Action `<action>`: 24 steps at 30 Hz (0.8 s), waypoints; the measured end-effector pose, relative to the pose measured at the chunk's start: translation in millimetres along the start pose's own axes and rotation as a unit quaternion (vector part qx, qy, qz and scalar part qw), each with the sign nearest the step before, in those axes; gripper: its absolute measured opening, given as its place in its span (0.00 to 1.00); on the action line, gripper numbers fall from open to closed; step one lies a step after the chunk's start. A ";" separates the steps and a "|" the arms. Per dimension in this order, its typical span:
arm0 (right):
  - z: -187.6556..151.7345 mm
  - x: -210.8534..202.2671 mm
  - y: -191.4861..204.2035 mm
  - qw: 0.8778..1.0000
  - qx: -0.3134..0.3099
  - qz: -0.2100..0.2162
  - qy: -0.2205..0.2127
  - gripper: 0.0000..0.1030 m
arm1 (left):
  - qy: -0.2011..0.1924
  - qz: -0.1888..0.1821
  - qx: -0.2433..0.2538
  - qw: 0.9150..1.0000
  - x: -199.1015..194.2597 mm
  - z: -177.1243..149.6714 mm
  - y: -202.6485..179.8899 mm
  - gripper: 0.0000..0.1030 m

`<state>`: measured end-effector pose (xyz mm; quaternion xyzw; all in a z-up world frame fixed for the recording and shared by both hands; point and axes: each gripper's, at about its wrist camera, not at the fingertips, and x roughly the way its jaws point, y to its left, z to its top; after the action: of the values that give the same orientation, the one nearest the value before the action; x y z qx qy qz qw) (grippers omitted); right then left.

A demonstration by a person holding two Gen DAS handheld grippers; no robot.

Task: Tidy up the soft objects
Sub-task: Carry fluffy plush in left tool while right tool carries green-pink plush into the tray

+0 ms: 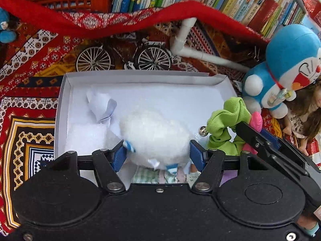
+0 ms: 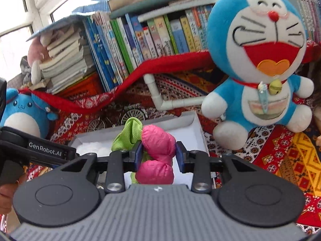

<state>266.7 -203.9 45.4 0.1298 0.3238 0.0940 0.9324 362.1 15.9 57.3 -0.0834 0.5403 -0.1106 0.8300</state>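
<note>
A white fluffy plush [image 1: 156, 136] lies in the white open box [image 1: 140, 80], beside another white soft piece [image 1: 100, 108]. My left gripper [image 1: 158, 156] is open, its blue pads on either side of the plush with small gaps. My right gripper [image 2: 159, 154] is shut on a pink and green soft toy [image 2: 158, 142] and holds it over the box's right side [image 2: 192, 124]. In the left wrist view the toy [image 1: 228, 120] and the right gripper [image 1: 260, 138] show at the box's right edge.
A blue Doraemon plush [image 2: 260, 60] sits right of the box on the patterned red cloth [image 1: 30, 60]. A model bicycle [image 1: 124, 56] and a white pipe frame [image 1: 186, 40] stand behind the box. Books [image 2: 140, 36] line the back. A doll [image 1: 305, 110] lies far right. A blue round plush [image 2: 22, 112] sits far left.
</note>
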 end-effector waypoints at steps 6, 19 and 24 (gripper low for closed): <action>-2.7 9.3 -0.1 1.000 0.001 -0.001 0.011 0.39 | 0.009 0.001 0.000 1.000 4.2 3.3 -0.3 0.61; 4.4 -21.8 5.7 1.000 0.008 0.018 -0.022 0.66 | -0.045 -0.011 0.012 0.999 -43.5 -5.8 -10.3 0.72; 3.7 -48.5 14.3 0.999 -0.004 0.022 -0.047 0.70 | -0.085 -0.019 0.028 0.996 -81.8 -25.8 -16.6 0.76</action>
<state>230.2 -203.6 80.7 0.1376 0.2765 0.1095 0.9448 304.9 21.8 123.0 -0.0795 0.4631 -0.1342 0.8725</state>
